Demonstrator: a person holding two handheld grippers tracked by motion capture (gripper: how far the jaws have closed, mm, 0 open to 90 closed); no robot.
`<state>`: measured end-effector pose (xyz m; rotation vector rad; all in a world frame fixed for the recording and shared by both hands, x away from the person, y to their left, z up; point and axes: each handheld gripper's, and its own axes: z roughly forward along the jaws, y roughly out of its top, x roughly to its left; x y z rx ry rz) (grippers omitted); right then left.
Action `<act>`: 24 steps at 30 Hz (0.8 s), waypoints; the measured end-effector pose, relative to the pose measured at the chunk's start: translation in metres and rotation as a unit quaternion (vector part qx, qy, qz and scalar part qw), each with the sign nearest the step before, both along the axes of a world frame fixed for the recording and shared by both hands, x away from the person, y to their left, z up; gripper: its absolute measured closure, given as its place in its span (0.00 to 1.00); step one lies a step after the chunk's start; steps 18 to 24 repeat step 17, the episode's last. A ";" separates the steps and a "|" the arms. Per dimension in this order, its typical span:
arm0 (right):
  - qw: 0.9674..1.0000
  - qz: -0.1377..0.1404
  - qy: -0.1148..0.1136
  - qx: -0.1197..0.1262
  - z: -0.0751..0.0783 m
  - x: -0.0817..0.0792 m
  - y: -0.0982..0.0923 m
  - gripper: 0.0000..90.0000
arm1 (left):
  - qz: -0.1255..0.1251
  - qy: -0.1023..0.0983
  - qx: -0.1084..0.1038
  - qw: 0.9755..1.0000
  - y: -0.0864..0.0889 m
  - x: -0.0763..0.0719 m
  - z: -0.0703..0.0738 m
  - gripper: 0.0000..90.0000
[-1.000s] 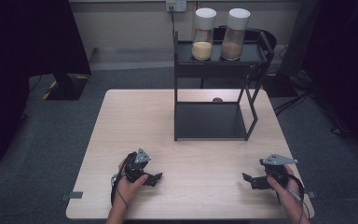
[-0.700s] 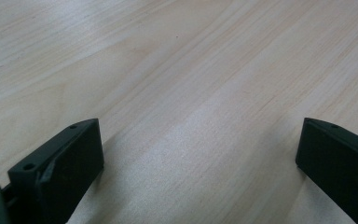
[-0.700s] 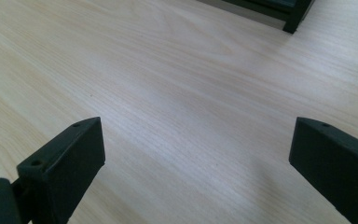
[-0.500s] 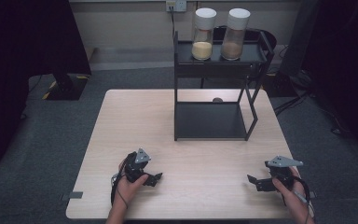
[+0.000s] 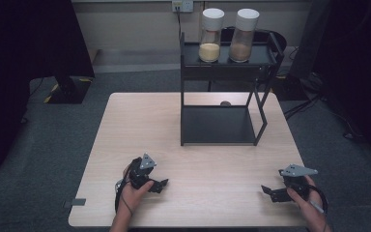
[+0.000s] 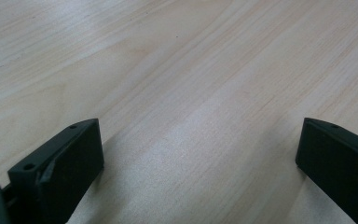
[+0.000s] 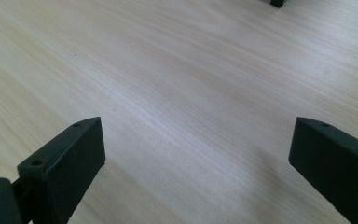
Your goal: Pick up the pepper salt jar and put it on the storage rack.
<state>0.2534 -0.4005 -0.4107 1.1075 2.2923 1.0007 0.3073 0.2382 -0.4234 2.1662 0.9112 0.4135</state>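
Observation:
A black two-tier metal rack (image 5: pixel 222 123) stands on the far middle of the light wooden table (image 5: pixel 140 121). Its top shelf carries two white-lidded jars: one with yellowish grains (image 5: pixel 211 36), one with brownish grains (image 5: pixel 244 36). My left gripper (image 5: pixel 157 185) rests near the table's front left, held by a hand, jaws wide apart over bare wood (image 6: pixel 191 93). My right gripper (image 5: pixel 270 191) lies near the front right edge, also open, with nothing but wood (image 7: pixel 191 93) between its jaws.
A small dark round mark (image 5: pixel 225 103) sits on the table behind the rack's lower shelf. A rack foot (image 7: pixel 276 3) peeks in at the top of the right gripper view. Dark carpet (image 5: pixel 53 145) surrounds the table; a dark stand base (image 5: pixel 65 89) is at far left.
My right gripper has slid a little toward the table's front right edge. The left gripper has stayed put.

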 end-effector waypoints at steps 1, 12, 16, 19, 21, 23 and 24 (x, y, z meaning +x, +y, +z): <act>1.000 0.000 0.001 -0.001 0.000 0.000 0.000 0.03 | 0.000 0.000 0.000 1.000 0.000 0.000 0.000 0.00; 1.000 0.014 0.013 -0.022 0.003 -0.001 -0.001 0.03 | 0.001 0.000 0.000 1.000 0.000 0.000 0.000 0.00; 0.999 0.020 0.020 -0.027 0.005 0.001 -0.001 0.02 | 0.003 0.001 0.000 1.000 -0.001 -0.001 0.000 0.00; 0.999 0.022 0.023 -0.027 0.006 0.001 -0.002 0.02 | 0.004 0.001 0.000 1.000 -0.001 -0.001 0.000 0.00; 0.999 0.022 0.023 -0.027 0.006 0.001 -0.002 0.02 | 0.004 0.001 0.000 1.000 -0.001 -0.001 0.000 0.00; 0.999 0.022 0.023 -0.027 0.006 0.001 -0.002 0.02 | 0.004 0.001 0.000 1.000 -0.001 -0.001 0.000 0.00; 0.999 0.022 0.023 -0.027 0.006 0.001 -0.002 0.02 | 0.004 0.001 0.000 1.000 -0.001 -0.001 0.000 0.00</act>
